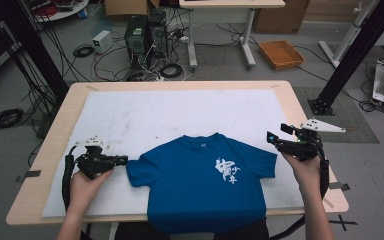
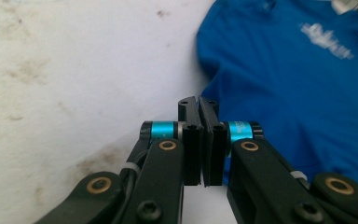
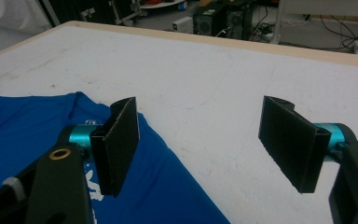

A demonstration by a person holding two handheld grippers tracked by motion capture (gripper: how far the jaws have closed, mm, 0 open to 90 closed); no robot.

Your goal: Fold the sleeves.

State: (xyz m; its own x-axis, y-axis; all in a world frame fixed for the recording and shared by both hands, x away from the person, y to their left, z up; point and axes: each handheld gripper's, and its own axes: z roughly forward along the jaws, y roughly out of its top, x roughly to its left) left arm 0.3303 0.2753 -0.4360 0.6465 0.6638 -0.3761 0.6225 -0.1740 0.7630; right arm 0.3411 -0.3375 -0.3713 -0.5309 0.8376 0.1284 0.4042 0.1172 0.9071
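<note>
1. A blue T-shirt (image 1: 202, 182) with white print lies flat at the near middle of the white mat (image 1: 170, 110) on the wooden table (image 1: 45, 150), its hem hanging over the near edge.
2. The left gripper (image 1: 123, 160) has its jaws pressed together at the tip of the shirt's left sleeve (image 1: 135, 172); whether cloth is pinched, I cannot tell.
3. The right gripper (image 1: 270, 138) holds its jaws wide apart, empty, just beside the right sleeve (image 1: 265, 162).

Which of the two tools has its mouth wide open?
The right tool, beside the blue T-shirt's sleeve: its jaws stand far apart. The left tool has its jaws pressed together.
</note>
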